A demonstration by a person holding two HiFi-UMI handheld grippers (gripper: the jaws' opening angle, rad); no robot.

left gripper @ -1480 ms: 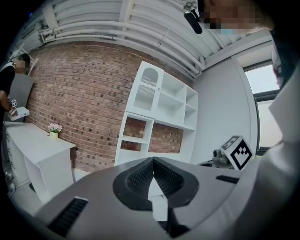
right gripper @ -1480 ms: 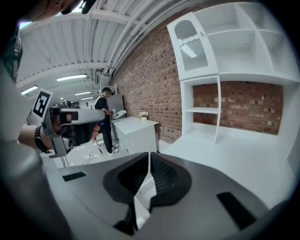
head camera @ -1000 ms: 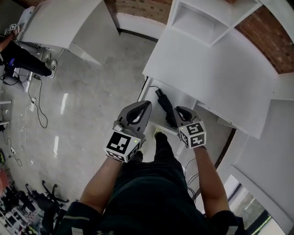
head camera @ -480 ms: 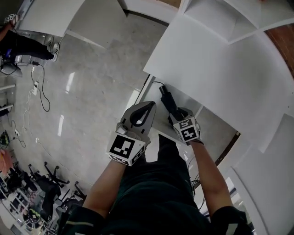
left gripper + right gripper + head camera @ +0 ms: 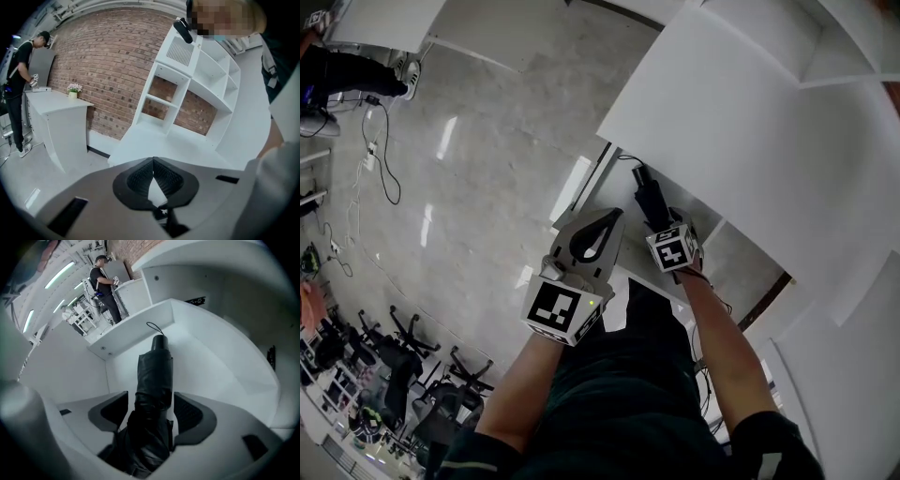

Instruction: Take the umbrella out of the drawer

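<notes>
right gripper (image 5: 151, 401) jaws opening around folded black umbrella (image 5: 153, 376), pads just off its crumpled fabric, umbrella lying in open white drawer (image 5: 211, 362), handle cord loop clear only in this view, left gripper (image 5: 153, 161) jaws together, empty, its view catching only brick wall (image 5: 108, 70)

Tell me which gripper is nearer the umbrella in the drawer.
Right. The right gripper is down in the drawer, its opening jaws on either side of the umbrella. The left gripper, jaws shut, hangs outside the drawer, off to the umbrella's side.
</notes>
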